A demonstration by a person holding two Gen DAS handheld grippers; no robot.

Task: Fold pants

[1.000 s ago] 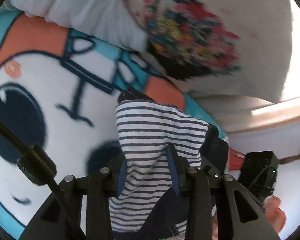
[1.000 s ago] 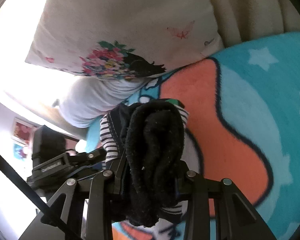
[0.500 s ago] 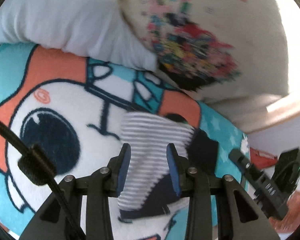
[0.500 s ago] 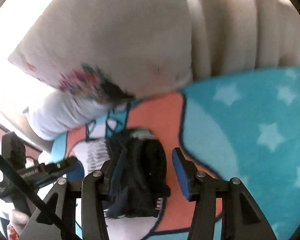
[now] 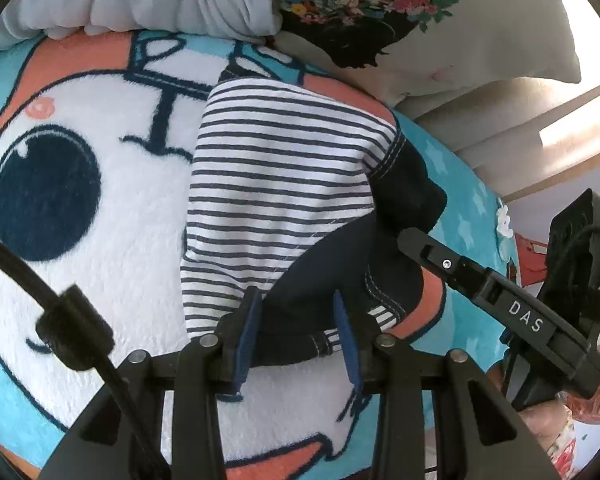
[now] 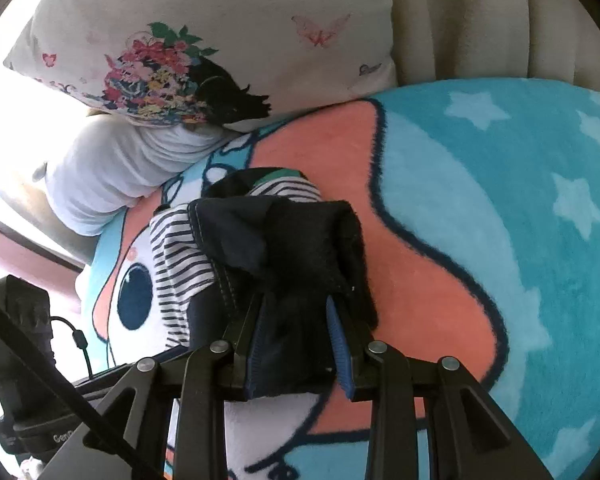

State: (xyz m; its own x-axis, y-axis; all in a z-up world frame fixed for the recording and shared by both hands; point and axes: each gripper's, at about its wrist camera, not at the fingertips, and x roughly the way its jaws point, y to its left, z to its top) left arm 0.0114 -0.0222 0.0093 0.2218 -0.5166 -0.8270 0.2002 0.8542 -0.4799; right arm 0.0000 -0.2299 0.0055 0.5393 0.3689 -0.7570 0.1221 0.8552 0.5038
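the pants (image 5: 284, 176), navy with a striped lining, lie bunched into a small bundle on the cartoon blanket (image 5: 80, 208), just below the floral pillow (image 6: 204, 48). the left gripper (image 5: 296, 336) straddles the near navy edge; whether its pads press cannot be told. the right gripper (image 6: 296, 344), whose jaws have just been closing, clamps the dark fleece fold between them. judged stage: late, the bundle compact but uneven, with squaring and release left

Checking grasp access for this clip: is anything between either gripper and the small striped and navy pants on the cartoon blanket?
Nothing visible. The left gripper and right gripper each already clamp the striped and navy pants, which lie on the fleece blanket.
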